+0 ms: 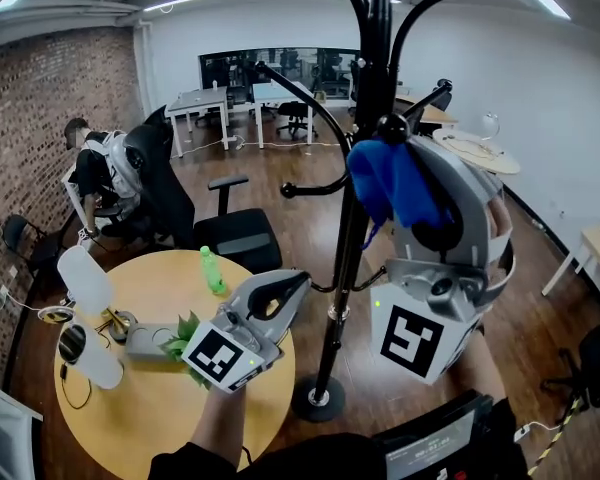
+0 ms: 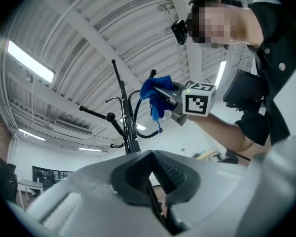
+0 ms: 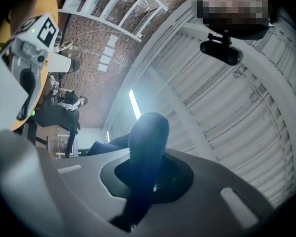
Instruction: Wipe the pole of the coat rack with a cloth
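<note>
Clamping the blue cloth (image 1: pixel 385 183) between its closed jaws, the right gripper (image 3: pixel 147 174) leaves a thick fold standing up past the tips. That looks deliberate: it is the loose fabric, not the hard plastic, that should meet the metal. The gripper is raised to the height of the curved hooks (image 1: pixel 310 103) and tilted toward the black pole (image 1: pixel 348 248) of the coat rack. This suits a stroke that starts high and runs downward. In the head view the cloth hangs right beside the pole and overlaps its edge. In the left gripper view it sits a little off to one side among the hook arms, so I cannot say whether it is actually touching. The left gripper (image 2: pixel 151 172) is lower and farther from the rack, with its ribbed pads pressed together and nothing between them. It seems parked out of the way, though it is close enough to steady the rack should it rock on its round base (image 1: pixel 318 398). Behind it stands a round wooden table (image 1: pixel 150 418) carrying a green bottle (image 1: pixel 212 271) and a small plant (image 1: pixel 183 335), well clear of the pole. Judging by this, the wiping is at its very start, with the whole length of pole below the cloth yet to be covered.
</note>
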A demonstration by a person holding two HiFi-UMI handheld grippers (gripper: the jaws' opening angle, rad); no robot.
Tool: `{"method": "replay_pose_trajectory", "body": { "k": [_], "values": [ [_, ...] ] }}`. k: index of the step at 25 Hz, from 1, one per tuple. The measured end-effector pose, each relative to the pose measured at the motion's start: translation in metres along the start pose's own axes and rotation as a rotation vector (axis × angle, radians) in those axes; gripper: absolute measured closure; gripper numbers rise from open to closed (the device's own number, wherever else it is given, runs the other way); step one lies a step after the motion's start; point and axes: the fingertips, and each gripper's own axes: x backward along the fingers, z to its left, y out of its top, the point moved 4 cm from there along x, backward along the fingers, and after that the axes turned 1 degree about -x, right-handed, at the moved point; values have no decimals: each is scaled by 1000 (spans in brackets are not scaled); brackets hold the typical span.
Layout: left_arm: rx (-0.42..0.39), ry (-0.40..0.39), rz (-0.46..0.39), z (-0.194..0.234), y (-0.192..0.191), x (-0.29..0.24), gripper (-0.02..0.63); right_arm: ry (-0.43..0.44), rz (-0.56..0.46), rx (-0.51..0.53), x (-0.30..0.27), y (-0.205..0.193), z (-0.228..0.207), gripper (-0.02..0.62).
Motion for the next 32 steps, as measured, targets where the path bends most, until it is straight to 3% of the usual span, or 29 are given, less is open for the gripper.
{"method": "replay_pose_trajectory", "body": {
  "k": [4,7,9,13,15,21,28,32],
  "values": [
    [1,-1,-7,-2,2,0,603,-49,-47,-51,9,15,-12,575],
    [-5,0,9,-3,1,0,603,-19,7,-48,-1,-6,7,575],
    [-10,3,15,-3,2,1,603,41,73,-8,-9,-31,32,575],
    [-7,17,22,-1,3,6,603,247,183,129,-15,-68,101,575],
    [6,26,12,-1,1,9,603,308,215,137,-10,-77,126,575],
    [9,27,44,-2,-10,11,603,384,275,48,27,-95,161,575],
    [67,34,57,-3,-27,4,603,602,337,-185,106,-119,245,575],
    [94,13,54,-10,-33,-4,603,791,394,-244,152,-128,295,575]
  ]
}}
